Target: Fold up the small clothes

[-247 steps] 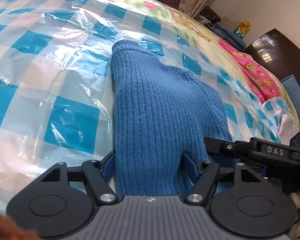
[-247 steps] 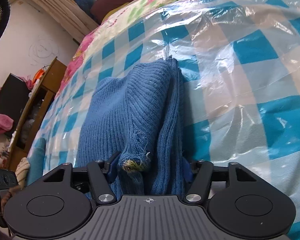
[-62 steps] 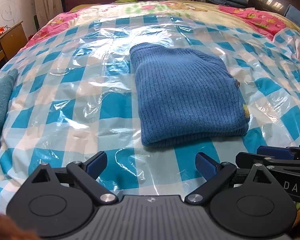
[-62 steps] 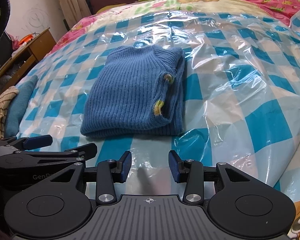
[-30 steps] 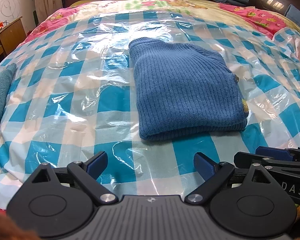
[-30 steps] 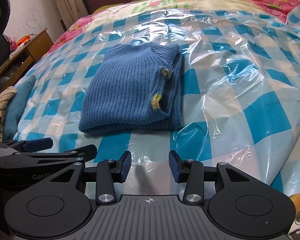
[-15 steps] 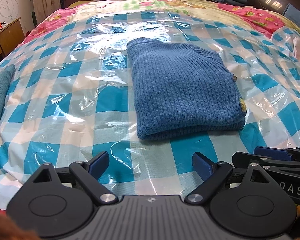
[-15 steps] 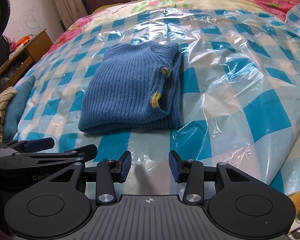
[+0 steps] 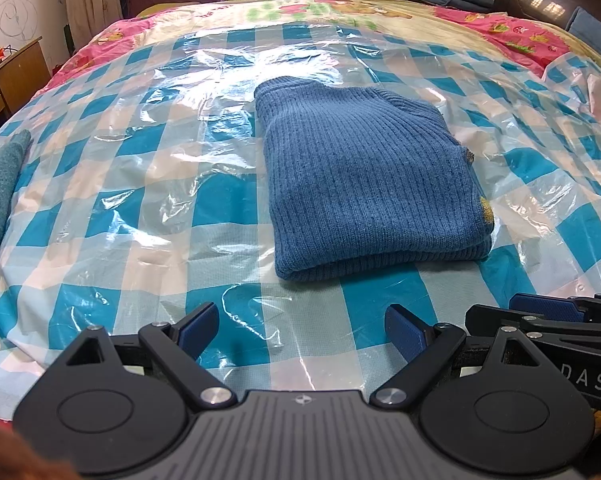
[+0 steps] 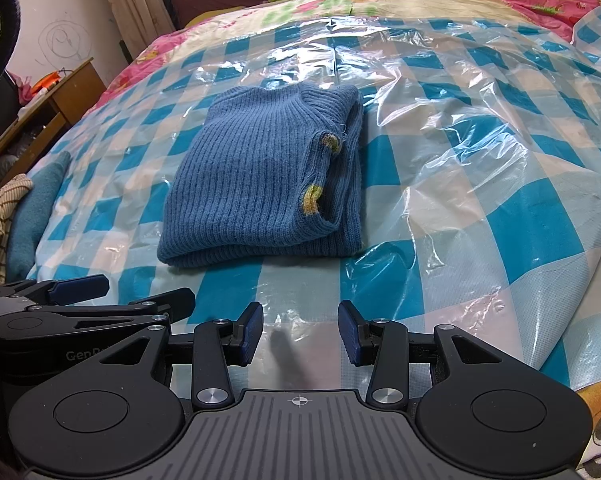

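Both grippers, left [image 9: 300, 330] and right [image 10: 300, 334], hang spread and empty near the folded blue sweater [image 9: 370, 178].

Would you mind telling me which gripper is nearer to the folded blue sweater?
Neither clearly. The left gripper and right gripper are both open and drawn back short of the folded blue sweater, side by side, left toward its folded corner, right toward its open edge.

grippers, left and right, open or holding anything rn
Left gripper: open, holding nothing.
Right gripper: open, holding nothing; the folded blue sweater lies apart on the bed.
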Motion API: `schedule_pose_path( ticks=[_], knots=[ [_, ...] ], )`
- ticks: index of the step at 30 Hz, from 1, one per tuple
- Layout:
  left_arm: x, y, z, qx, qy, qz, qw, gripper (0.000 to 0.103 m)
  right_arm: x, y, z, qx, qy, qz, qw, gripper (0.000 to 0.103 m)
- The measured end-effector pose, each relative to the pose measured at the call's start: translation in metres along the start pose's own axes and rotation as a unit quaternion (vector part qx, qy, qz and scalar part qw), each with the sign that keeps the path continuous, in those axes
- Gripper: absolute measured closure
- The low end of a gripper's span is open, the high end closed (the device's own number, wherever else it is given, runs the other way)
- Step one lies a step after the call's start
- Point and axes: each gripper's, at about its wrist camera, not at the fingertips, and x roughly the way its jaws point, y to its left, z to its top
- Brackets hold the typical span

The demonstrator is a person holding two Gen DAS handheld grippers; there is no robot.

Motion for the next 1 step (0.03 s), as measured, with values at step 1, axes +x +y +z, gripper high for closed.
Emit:
schedule_pose_path(
  ticks=[1],
  knots=[
    [0.0, 0.0003, 0.0002, 0.0, 0.0, 0.0, 1.0, 0.01, 0.0, 0.0002, -0.0008, 0.0, 0.0, 0.0, 1.0, 0.062]
  ],
)
